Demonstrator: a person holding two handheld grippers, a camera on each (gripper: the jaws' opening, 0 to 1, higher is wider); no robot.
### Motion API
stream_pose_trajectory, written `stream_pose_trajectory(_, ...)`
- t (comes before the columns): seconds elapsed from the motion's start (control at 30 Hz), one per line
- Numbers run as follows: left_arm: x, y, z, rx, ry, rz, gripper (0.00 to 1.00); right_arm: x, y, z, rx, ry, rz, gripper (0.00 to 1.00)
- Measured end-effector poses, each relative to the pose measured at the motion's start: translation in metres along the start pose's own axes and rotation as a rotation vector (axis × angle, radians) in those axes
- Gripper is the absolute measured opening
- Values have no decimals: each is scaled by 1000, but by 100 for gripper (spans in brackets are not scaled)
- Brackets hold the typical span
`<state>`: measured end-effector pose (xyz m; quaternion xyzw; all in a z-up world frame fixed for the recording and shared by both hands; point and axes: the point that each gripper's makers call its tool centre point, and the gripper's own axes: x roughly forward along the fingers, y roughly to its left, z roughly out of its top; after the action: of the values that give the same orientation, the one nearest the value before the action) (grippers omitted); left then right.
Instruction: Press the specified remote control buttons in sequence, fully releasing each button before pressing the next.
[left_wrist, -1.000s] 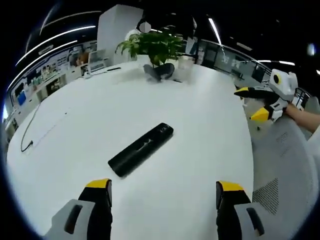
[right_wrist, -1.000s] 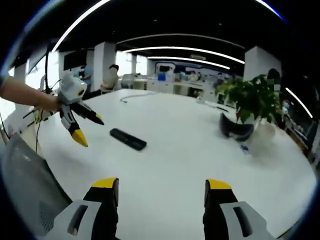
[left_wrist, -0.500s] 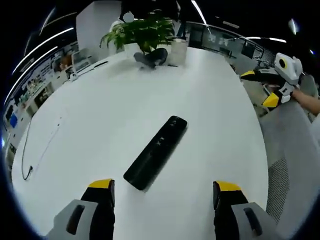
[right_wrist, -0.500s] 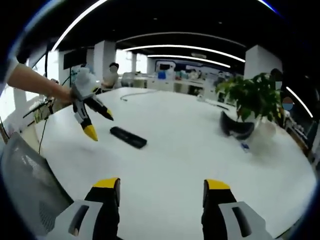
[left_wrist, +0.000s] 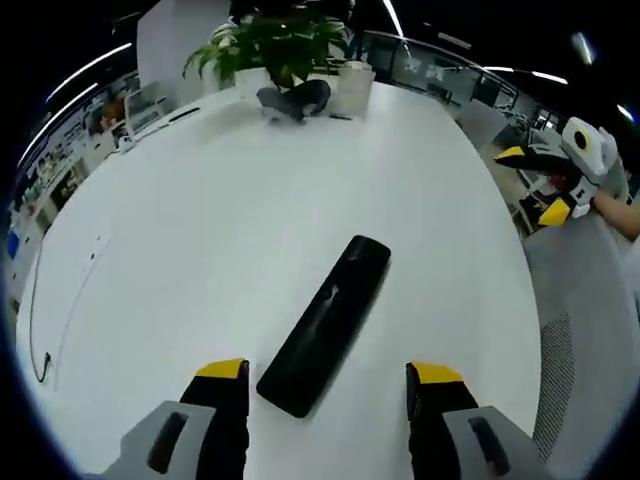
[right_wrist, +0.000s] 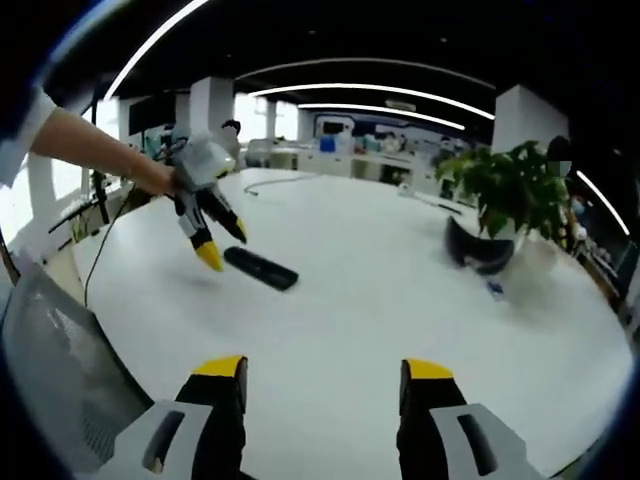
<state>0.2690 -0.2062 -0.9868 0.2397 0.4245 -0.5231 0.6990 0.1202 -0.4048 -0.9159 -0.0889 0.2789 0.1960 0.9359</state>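
A black remote control (left_wrist: 325, 325) lies flat on the white table (left_wrist: 200, 220), running diagonally. Its near end sits between the jaws of my left gripper (left_wrist: 327, 378), which is open and hovers just over it. In the right gripper view the left gripper (right_wrist: 226, 248) hangs open from a person's hand, its yellow tips right at the left end of the remote (right_wrist: 262, 269). My right gripper (right_wrist: 323, 370) is open and holds nothing, well back from the remote. It also appears open at the table's right edge (left_wrist: 535, 183).
A potted plant (left_wrist: 270, 45) and a dark curved object (left_wrist: 290, 98) stand at the table's far side. A thin cable (left_wrist: 40, 330) trails along the left edge. A grey mesh chair (left_wrist: 580, 350) stands by the table's right edge.
My left gripper has moved forward and down until the remote's near end lies between its jaws. The right gripper has barely moved.
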Motion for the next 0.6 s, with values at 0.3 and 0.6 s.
stream_pose_trajectory(0.3, 8, 12, 0, 54, 39, 16, 56, 2, 3, -2, 4, 16, 18, 53)
stream_pose_trajectory(0.6, 14, 12, 9, 189, 63, 21, 46, 4, 5, -2, 4, 18, 33, 49)
